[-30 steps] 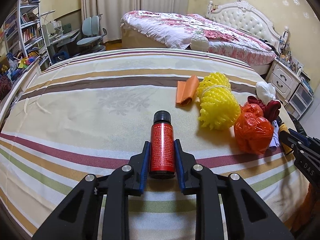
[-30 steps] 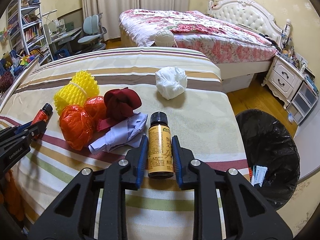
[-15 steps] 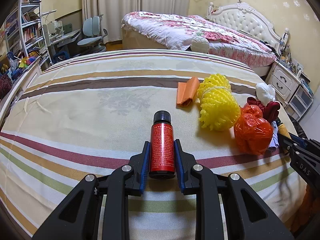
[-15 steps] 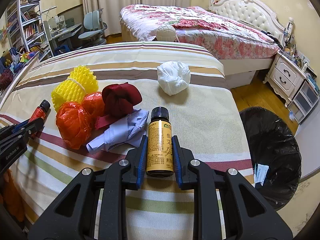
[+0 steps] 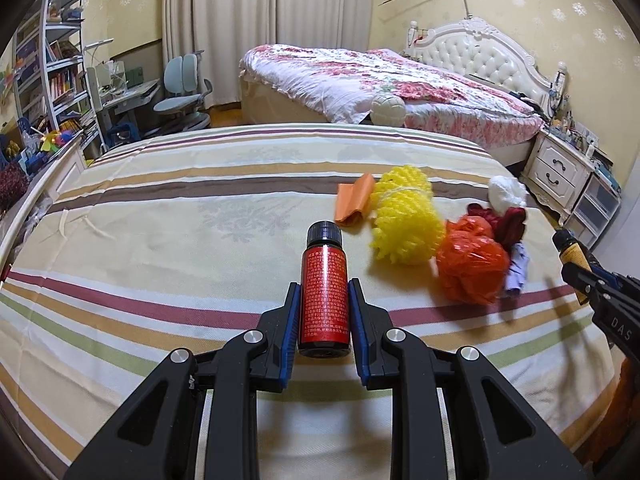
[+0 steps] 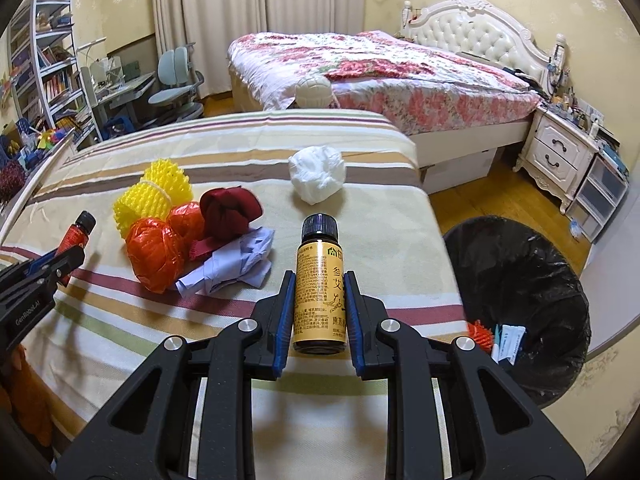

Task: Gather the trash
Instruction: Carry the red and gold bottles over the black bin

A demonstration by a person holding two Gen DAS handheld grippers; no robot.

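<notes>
My left gripper (image 5: 324,292) is shut on a small red-labelled bottle (image 5: 324,296) with a black cap, held above the striped bedspread (image 5: 160,240). My right gripper (image 6: 319,280) is shut on a yellow-labelled brown bottle (image 6: 319,292), also above the bedspread, near its right edge. Loose trash lies on the bed between them: a yellow foam net (image 5: 404,216), an orange folded paper (image 5: 354,204), orange plastic bags (image 6: 156,252), a dark red cloth wad (image 6: 228,212), a crumpled lilac paper (image 6: 236,266) and a white crumpled wad (image 6: 318,174). A black-lined trash bin (image 6: 520,288) stands on the floor to the right of the bed.
A second bed with a floral quilt (image 6: 380,68) stands behind, with a white nightstand (image 6: 560,156) to its right. A desk, chair (image 5: 184,92) and bookshelf (image 5: 52,72) fill the far left. Some litter lies inside the bin (image 6: 508,340).
The right gripper with its yellow bottle has shifted rightward, so the bin shows more fully and the trash pile sits farther left. The left gripper still holds its bottle and has barely moved.
</notes>
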